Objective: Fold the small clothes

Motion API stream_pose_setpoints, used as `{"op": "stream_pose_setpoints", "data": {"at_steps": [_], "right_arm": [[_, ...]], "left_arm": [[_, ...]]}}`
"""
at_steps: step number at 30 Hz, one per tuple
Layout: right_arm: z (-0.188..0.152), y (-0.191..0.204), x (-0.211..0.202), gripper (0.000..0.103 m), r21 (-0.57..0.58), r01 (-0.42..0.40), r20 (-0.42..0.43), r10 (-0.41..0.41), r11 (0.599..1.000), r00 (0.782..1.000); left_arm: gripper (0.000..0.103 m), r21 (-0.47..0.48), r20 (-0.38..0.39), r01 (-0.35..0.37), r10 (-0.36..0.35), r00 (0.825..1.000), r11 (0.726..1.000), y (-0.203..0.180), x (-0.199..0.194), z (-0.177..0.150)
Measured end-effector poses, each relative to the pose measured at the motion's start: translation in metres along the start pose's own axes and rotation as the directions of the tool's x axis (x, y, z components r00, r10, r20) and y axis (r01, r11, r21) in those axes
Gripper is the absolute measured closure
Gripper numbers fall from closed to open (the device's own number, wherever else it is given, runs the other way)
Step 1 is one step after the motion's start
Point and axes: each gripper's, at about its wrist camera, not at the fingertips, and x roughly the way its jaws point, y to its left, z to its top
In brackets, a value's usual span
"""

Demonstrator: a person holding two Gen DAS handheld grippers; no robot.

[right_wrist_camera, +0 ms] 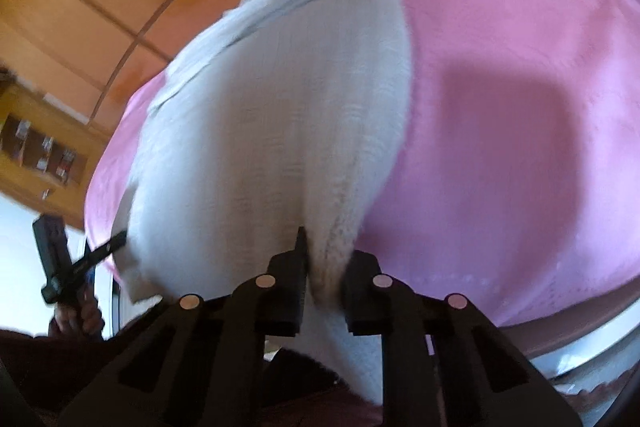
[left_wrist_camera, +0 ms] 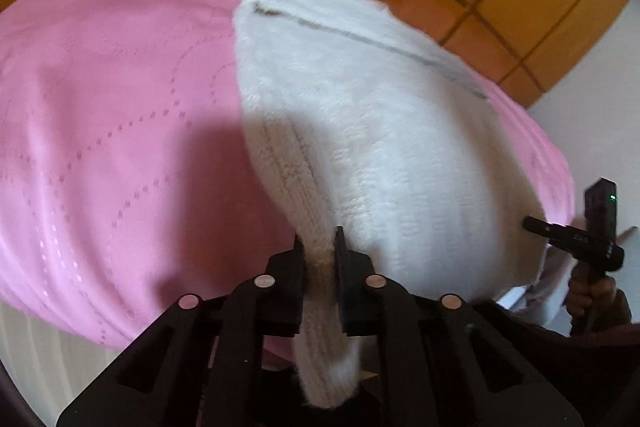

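Here, a pink patterned bedspread (left_wrist_camera: 120,115) lies beneath a white ribbed terry cloth (left_wrist_camera: 360,131), whose long axis runs from 6 toward 12 o'clock, far end resting on the spread. The left gripper (left_wrist_camera: 320,247) pinches one near corner; the right gripper (right_wrist_camera: 326,251) pinches the other.

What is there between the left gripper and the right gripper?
The white cloth spans it: the left gripper and the right gripper each pinch a corner, above the pink sheet. Both wrist views show this.
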Motion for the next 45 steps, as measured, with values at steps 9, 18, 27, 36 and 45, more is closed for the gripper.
{"op": "stream_pose_setpoints", "data": {"at_steps": [9,18,27,36,45], "right_arm": [[0.068,0.003,-0.018,0.092,0.117,-0.184,0.210,0.157,0.976,0.965],[0.148,-0.047,0.007,0.057,0.321,-0.155,0.281,0.062,0.934,0.958],[0.101,-0.056,-0.021,0.018,0.180,-0.010,0.266,-0.039,0.984,0.963],[0.101,-0.013,0.048,0.070,-0.009,0.233,0.194,-0.227,0.972,0.954],[0.077,-0.009,-0.003,0.085,0.082,0.021,0.205,-0.037,0.996,0.978]], "left_arm": [[0.093,-0.150,0.141,0.272,-0.252,0.957,0.951,0.015,-0.026,0.065],[0.057,-0.419,0.172,0.164,-0.099,0.980,0.893,0.050,0.039,0.162],[0.032,-0.296,0.187,0.096,-0.041,0.982,0.950,0.061,0.028,0.129],[0.075,-0.067,0.079,-0.052,0.057,0.995,0.996,0.026,0.081,0.110],[0.093,-0.129,0.087,0.087,-0.076,0.993,0.988,0.036,0.039,0.091]]}}
